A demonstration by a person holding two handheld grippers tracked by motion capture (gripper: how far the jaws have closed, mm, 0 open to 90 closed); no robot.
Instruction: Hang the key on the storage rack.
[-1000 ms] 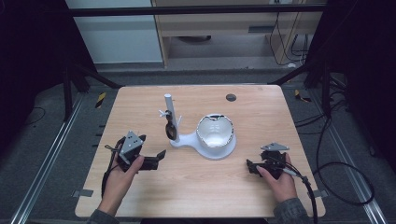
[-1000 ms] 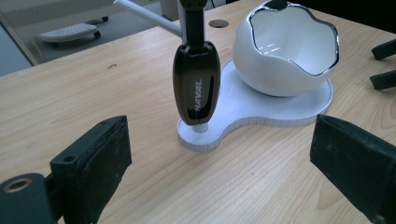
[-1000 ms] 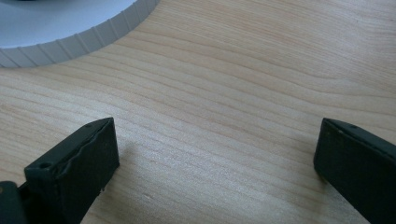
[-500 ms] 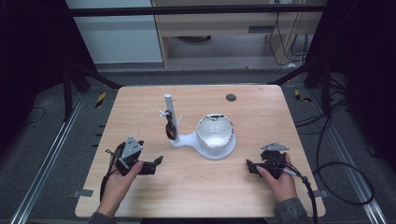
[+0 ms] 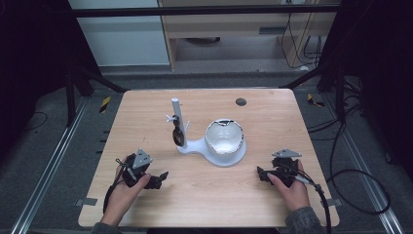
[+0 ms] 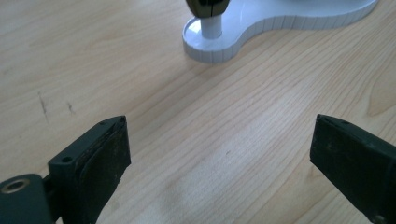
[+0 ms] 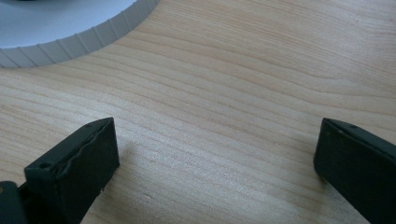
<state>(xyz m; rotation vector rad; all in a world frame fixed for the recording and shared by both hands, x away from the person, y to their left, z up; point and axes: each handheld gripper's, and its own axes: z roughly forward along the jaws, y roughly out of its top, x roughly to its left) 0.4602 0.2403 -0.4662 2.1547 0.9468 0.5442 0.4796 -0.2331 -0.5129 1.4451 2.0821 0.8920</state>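
High view: 2 grippers are held low over the wooden table (image 5: pixel 204 195), jaws spread wide and gripping nothing. The white stand (image 5: pixel 207 146) lies ahead of the left gripper (image 5: pixel 157 179) and well apart from the right gripper (image 5: pixel 263 174). Its bowl (image 5: pixel 224 136) is seen white inside, contents unclear.

Both grippers are showing black bodies, the left gripper (image 5: pixel 157 179) and right gripper (image 5: pixel 263 175) each wearing a grey three-cornered plate. A black cable is trailing from each. Grey-green sleeves are covering the wrists.
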